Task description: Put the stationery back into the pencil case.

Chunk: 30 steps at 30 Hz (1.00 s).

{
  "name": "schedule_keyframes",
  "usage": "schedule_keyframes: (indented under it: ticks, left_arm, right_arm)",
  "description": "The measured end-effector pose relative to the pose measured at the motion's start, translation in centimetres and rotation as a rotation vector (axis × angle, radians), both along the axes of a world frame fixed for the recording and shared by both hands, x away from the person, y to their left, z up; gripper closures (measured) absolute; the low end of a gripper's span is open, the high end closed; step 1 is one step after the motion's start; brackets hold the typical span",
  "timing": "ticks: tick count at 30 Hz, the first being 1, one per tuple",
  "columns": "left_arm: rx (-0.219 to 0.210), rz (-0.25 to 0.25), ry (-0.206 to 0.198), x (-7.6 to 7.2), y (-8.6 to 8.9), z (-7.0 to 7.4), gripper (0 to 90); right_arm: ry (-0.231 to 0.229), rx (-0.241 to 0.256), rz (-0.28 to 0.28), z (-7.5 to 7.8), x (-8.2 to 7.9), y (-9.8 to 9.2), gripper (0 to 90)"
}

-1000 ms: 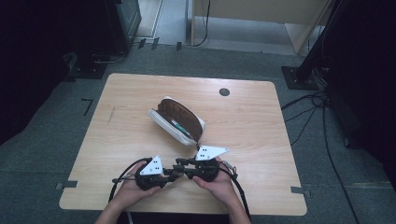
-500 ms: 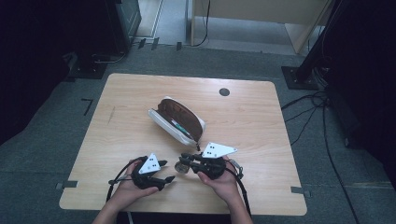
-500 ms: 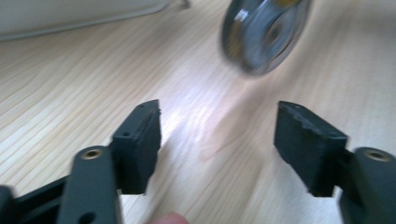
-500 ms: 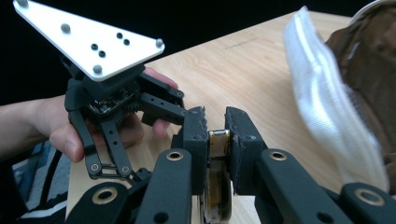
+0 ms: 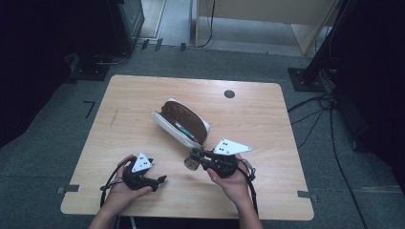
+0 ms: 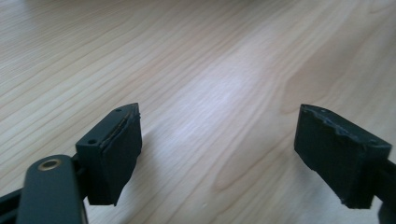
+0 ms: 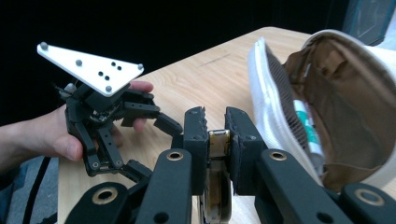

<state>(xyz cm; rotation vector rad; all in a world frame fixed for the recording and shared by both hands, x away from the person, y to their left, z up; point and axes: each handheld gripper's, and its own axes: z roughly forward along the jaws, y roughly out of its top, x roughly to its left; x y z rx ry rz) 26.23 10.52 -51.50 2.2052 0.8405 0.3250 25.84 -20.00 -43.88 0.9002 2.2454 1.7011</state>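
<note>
The left gripper (image 5: 160, 180) has moved away toward the left table (image 5: 143, 95) edge, fingers apart. The right gripper (image 5: 191, 161), fingers clamped on a small clip (image 7: 217, 154), points at the pouch (image 5: 181, 123).

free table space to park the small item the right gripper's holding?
Bare wood: far-left table from its edge to the open pouch; right side past the grommet. Crowded: near middle, where the right gripper, shut on the small item, sits beside the pouch, left gripper close.
</note>
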Motion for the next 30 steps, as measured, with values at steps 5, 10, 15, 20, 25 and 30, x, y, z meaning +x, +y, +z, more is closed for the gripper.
schedule_keyframes:
  ticks: [5, 10, 15, 20, 25, 30]
  left_arm:
    - [0.011, 0.056, 0.018, 0.4, 1.2, 0.0, 13.4]
    - [0.033, 0.113, 0.012, 0.6, 2.0, -0.1, 12.6]
    - [0.063, 0.175, 0.01, 0.8, 3.0, -0.1, 11.5]
    - [0.051, 0.238, 0.014, 1.1, 3.9, -0.2, 9.3]
    - [0.049, 0.261, 0.005, 1.2, 4.3, -0.4, 6.5]
    - [0.056, 0.261, 0.011, 1.3, 4.3, -0.4, 3.1]
  right_arm:
    - [-0.007, 0.004, -0.022, 0.9, 0.1, -0.4, 79.7]
    - [-0.015, 0.008, -0.046, 1.7, 0.1, -0.6, 79.7]
    - [-0.022, 0.009, -0.062, 2.4, 0.2, -0.8, 79.7]
    - [-0.032, 0.021, -0.081, 3.2, 0.3, -1.0, 79.7]
    - [-0.048, 0.028, -0.096, 4.3, 0.5, -1.0, 79.7]
    - [-0.064, 0.024, -0.11, 5.3, 0.9, -1.0, 79.7]
